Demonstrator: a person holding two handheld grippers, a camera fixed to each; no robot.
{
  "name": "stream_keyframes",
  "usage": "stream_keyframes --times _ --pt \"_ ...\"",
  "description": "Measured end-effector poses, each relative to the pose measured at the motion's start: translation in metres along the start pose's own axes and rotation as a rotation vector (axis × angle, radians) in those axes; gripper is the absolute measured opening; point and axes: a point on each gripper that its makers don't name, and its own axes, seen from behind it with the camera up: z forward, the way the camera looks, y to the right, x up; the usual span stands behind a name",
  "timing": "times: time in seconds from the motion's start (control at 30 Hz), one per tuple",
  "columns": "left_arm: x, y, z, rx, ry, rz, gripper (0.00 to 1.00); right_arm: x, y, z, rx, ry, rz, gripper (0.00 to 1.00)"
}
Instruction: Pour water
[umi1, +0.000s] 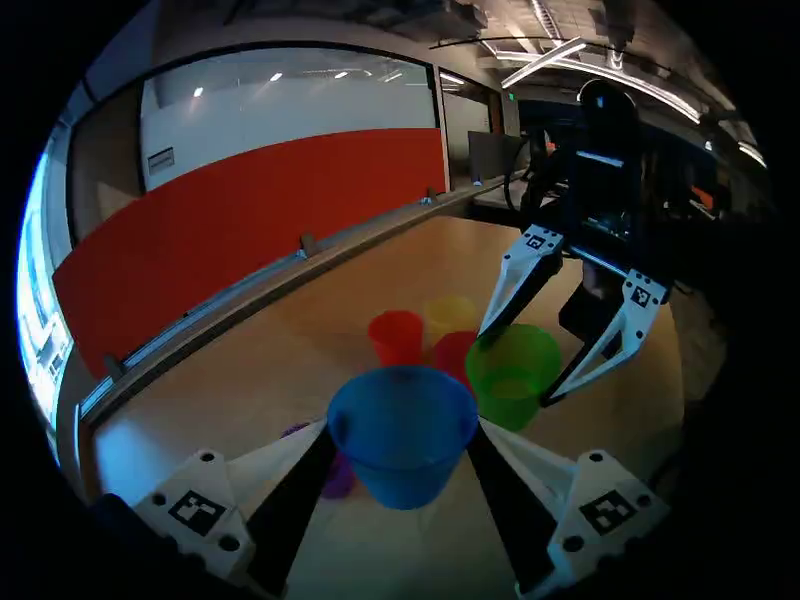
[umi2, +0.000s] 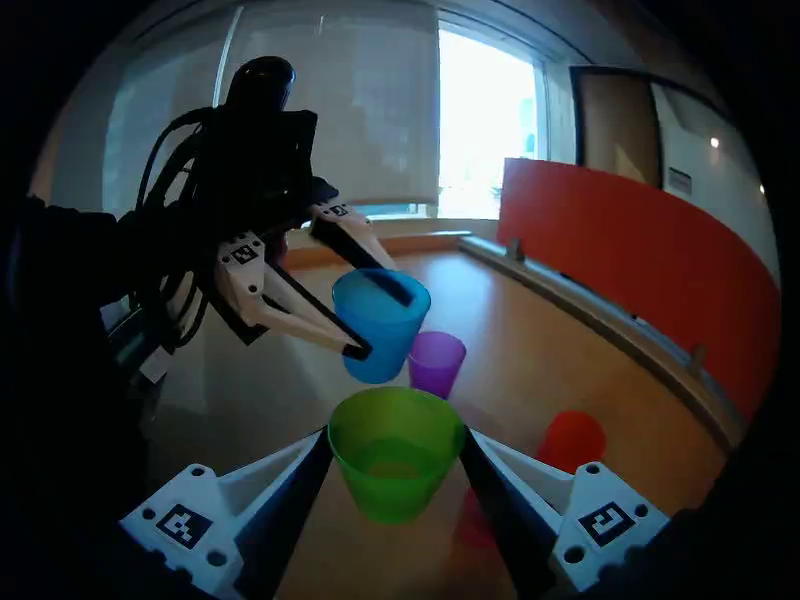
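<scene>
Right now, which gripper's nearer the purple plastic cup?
Left. The left gripper, gripping the blue plastic cup, hovers by the purple cup; the right gripper, gripping the green plastic cup, is farther.

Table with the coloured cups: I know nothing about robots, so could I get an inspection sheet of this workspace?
Surface: wooden table, light brown.
Job's things: blue cup and green cup, each held between two fingers; the green one seems to have some liquid at the bottom.
Clutter: orange cup, yellow cup, red cup and purple cup standing on the table.
Grippers: left hand-held gripper clamps the blue cup; right hand-held gripper clamps the green cup.
Cables: dark cables bunched behind the left hand-held gripper.
Surroundings: orange-red partition, bright window, ceiling lights.
</scene>
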Motion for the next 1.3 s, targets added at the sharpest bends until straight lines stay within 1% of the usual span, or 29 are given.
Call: stream_keyframes --times 0.33,0.6,0.87,1.07,1.3 --pt "-0.027 0.006 0.009 -0.031 -0.06 -0.001 0.87 -0.018 0.002 0.006 0.017 -0.044 0.009 0.92" --pt "-0.05 0.01 0.023 -0.058 -0.115 0.005 0.87 -0.032 0.002 0.012 0.032 -0.079 0.009 0.92" --pt "-0.067 0.013 0.034 -0.087 -0.165 0.024 0.87 -0.04 0.001 0.02 0.044 -0.103 0.005 0.92" --pt "-0.077 0.014 0.041 -0.099 -0.193 0.041 0.87 -0.042 0.003 0.024 0.044 -0.114 0.0 0.92" --pt "-0.086 0.017 0.047 -0.102 -0.201 0.045 0.87 -0.043 0.004 0.025 0.044 -0.118 -0.001 0.92"
